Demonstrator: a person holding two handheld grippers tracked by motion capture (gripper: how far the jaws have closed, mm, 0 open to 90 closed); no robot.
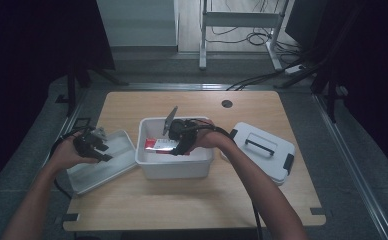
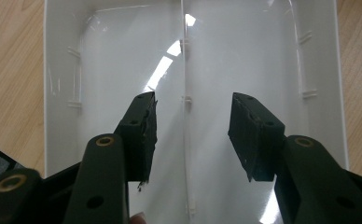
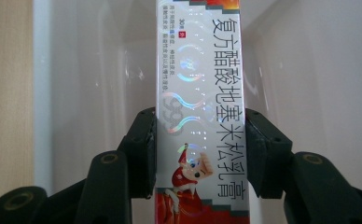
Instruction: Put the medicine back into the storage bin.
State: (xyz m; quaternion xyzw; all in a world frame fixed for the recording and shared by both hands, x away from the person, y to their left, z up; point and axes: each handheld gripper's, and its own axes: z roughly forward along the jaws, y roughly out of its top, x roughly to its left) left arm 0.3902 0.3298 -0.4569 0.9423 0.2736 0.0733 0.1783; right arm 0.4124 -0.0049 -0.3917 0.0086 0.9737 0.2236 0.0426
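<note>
A long silver and red carton (image 3: 201,112) printed with Chinese characters sits between the jaws of my right gripper (image 3: 200,149), which is shut on it. In the high view that carton (image 1: 161,145) is inside the white tub (image 1: 177,167) at the table's middle, with my right gripper (image 1: 178,142) reaching into the tub from the right. My left gripper (image 1: 98,150) hovers over a shallow white tray (image 1: 89,175) at the left. Its jaws stand open (image 2: 192,135) above the tray's bare floor (image 2: 123,65), holding nothing.
A white lid with a dark handle (image 1: 262,150) lies right of the tub. The wooden table (image 1: 192,200) has a cable hole (image 1: 226,104) at the back. Cables and a desk frame (image 1: 242,30) are on the floor beyond.
</note>
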